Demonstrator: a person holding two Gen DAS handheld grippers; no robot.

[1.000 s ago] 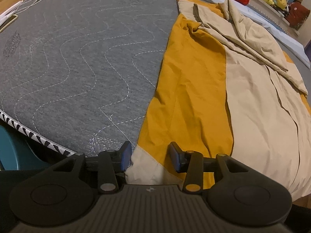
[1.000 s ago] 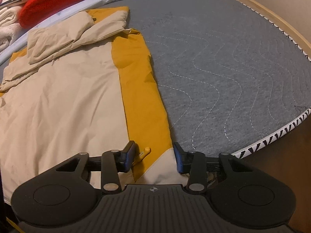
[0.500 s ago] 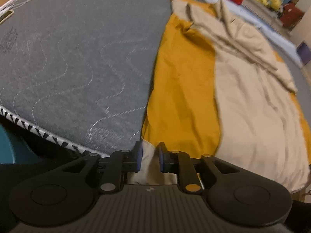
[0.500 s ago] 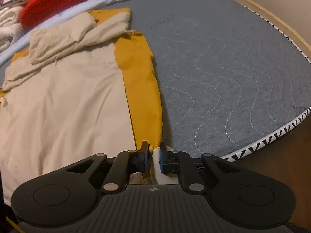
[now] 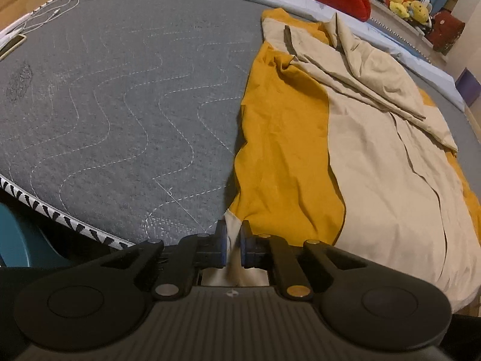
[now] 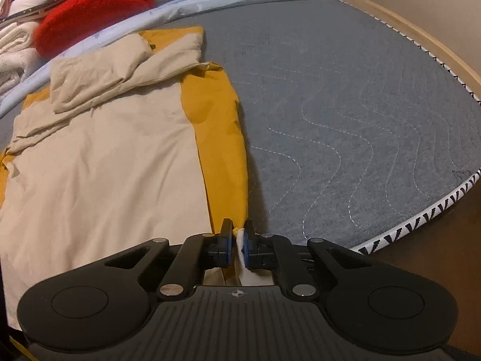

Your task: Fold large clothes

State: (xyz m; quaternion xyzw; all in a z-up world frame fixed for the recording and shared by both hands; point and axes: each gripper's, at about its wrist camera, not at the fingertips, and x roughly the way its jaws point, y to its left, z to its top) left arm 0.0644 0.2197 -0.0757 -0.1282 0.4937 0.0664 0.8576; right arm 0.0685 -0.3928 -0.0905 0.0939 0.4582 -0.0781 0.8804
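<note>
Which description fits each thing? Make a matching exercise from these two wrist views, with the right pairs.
Things:
1. left gripper
2. red cushion
3. white cable
4. plush toys

Descriptions:
A. lies loose on the grey mattress
B. yellow, on a far ledge
C. shut on the garment's near corner
D. beyond the garment's far end

Pairs: 1-C, 2-D, 3-A, 4-B

Bare grey mattress (image 5: pixel 120 120) either side of the garment (image 5: pixel 375 165) is free; red cushion (image 6: pixel 93 15) and plush toys (image 5: pixel 409 3) crowd the far edge.
</note>
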